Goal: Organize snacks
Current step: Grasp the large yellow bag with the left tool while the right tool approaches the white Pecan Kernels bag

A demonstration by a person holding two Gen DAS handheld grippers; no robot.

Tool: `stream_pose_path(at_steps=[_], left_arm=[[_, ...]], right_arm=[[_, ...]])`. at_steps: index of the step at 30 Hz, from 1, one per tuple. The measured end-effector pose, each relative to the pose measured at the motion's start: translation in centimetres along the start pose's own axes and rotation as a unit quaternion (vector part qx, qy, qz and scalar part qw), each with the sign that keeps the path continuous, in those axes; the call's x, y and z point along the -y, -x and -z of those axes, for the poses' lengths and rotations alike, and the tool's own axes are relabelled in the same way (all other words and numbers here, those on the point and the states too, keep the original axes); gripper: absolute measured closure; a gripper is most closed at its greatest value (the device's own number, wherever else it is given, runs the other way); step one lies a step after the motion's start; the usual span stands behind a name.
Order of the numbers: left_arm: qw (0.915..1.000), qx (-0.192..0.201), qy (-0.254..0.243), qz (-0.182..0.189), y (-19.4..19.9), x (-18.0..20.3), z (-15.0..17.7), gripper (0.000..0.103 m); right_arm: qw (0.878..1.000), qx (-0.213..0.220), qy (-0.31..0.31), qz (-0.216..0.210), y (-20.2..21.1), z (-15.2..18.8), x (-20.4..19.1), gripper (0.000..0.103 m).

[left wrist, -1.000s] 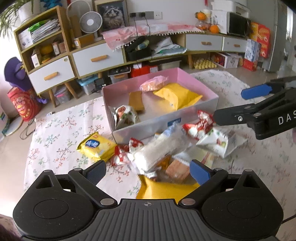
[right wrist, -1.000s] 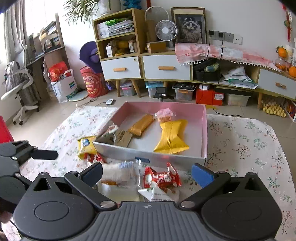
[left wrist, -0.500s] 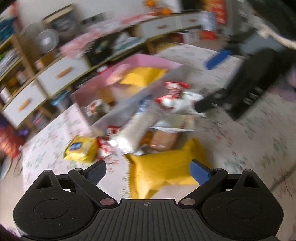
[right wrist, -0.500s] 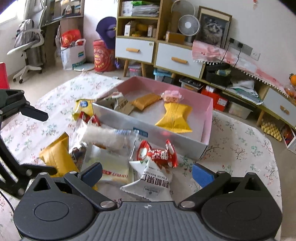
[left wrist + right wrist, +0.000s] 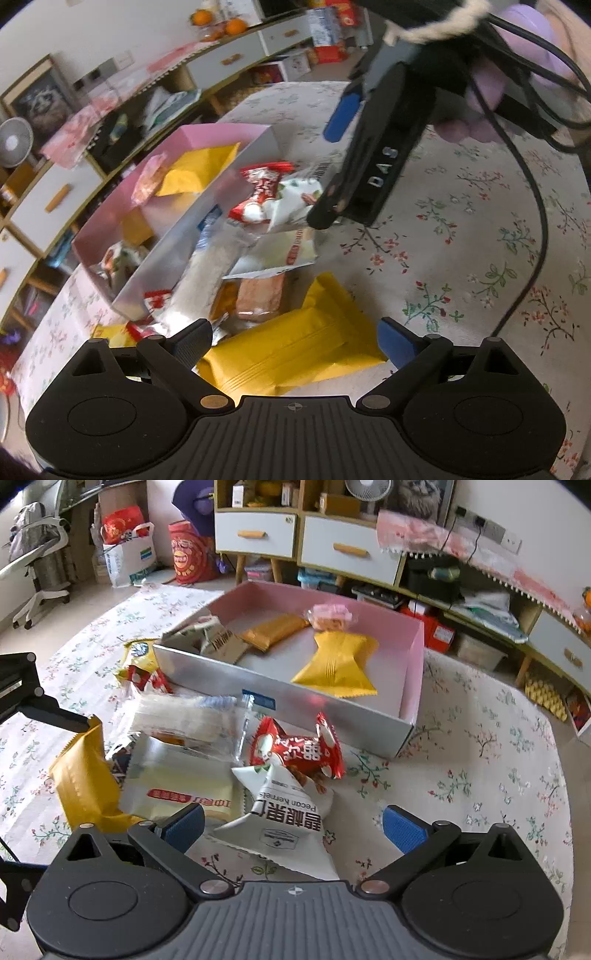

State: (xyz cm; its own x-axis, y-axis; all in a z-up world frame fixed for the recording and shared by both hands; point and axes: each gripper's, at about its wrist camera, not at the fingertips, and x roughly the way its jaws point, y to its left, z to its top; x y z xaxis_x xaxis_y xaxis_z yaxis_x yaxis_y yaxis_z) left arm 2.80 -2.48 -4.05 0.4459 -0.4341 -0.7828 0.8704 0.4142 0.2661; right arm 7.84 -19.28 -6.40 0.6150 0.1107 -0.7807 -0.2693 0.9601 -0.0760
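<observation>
Left wrist view: left tool (image 5: 293,341) spread apart over a yellow packet (image 5: 291,347), probably light, crinkly, slippery; pinch its middle. Right tool (image 5: 293,823) also apart.

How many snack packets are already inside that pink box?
4 that I can see in the pink box: a yellow packet, a small pink packet, an orange-brown bar, and a grey-brown packet in the near-left corner. The near wall may hide more.

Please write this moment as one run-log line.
left gripper: jaws open, over yellow packet | right gripper: jaws open, over white pecan packet | pink box: four snacks inside
</observation>
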Motion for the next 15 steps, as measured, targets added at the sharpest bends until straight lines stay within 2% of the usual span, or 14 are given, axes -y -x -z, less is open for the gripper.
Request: stream_pose_path(at_steps=[4, 8, 12, 15], left_arm=[[0.9998, -0.006, -0.017, 0.006, -0.8, 0.4, -0.1, 0.007], [0.9993, -0.018, -0.031, -0.013, -1.5, 0.7, 0.0, 0.011], [0.9994, -0.018, -0.019, -0.022, -1.4, 0.5, 0.4, 0.014], [0.9995, -0.018, -0.002, -0.026, -1.3, 0.1, 0.6, 0.022]], right_arm=[[1.000, -0.016, -0.007, -0.008, -0.7, -0.2, 0.3, 0.018], [1.000, -0.027, 0.001, -0.008, -1.4, -0.2, 0.2, 0.019], [0.999, -0.038, 0.006, -0.006, -1.9, -0.2, 0.3, 0.025], [0.999, -0.043, 0.010, -0.004, -2.1, 0.0, 0.4, 0.031]])
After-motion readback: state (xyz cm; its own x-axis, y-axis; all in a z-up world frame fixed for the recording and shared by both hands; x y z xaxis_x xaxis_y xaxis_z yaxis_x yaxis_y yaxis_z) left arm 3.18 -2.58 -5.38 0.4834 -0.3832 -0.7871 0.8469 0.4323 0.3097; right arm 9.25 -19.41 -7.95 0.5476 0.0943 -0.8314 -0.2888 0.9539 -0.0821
